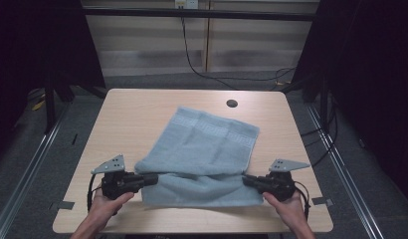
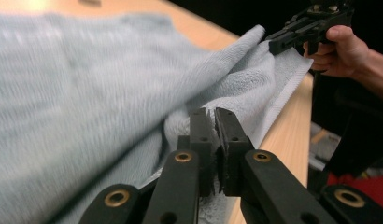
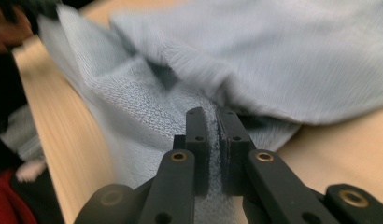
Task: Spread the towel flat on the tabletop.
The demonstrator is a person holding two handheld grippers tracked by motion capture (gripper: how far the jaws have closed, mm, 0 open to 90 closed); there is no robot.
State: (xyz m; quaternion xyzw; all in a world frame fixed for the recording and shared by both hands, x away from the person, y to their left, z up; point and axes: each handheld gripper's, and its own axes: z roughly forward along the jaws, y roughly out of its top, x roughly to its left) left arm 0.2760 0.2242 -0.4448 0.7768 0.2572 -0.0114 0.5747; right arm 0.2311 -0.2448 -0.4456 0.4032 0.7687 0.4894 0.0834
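Two hand-held grippers sit at the near edge of the counter [image 1: 142,107], one per hand, both clamped on the same pale blue towel [image 1: 207,144].

Left hand-held gripper [image 1: 153,178]: jaws nearly together, with a fold of terry pinched between them; the left gripper view shows the cloth bunched right at the pads [image 2: 200,135]. It grips the towel's left side, approx. at the fold line. The person's left hand [image 1: 105,201] wraps the body from below; grey three-cornered plate on top.

Right hand-held gripper [image 1: 247,179]: jaws also close together w/ towel fabric squeezed between the fingers [image 3: 199,140], so it has hold of the towel's right side. The right gripper view is motion-blurred, so how much cloth sits in the bite is hard to judge, prob. a single thick fold. The right hand [image 1: 286,204] holds it from below. In the left gripper view the same gripper shows far off, top right, at the towel's raised corner.

Towel itself: lies mid-counter, the near part doubled over, with a strip of it nearest the person lying below the two grippers. Between the grippers the fold looks lifted a bit off the surface. The far part lies flat, angled, w/ a patterned band along its far edge.

Further back: a dark round hole [image 1: 232,103] in the counter, beyond the towel's far right corner and apart from it.
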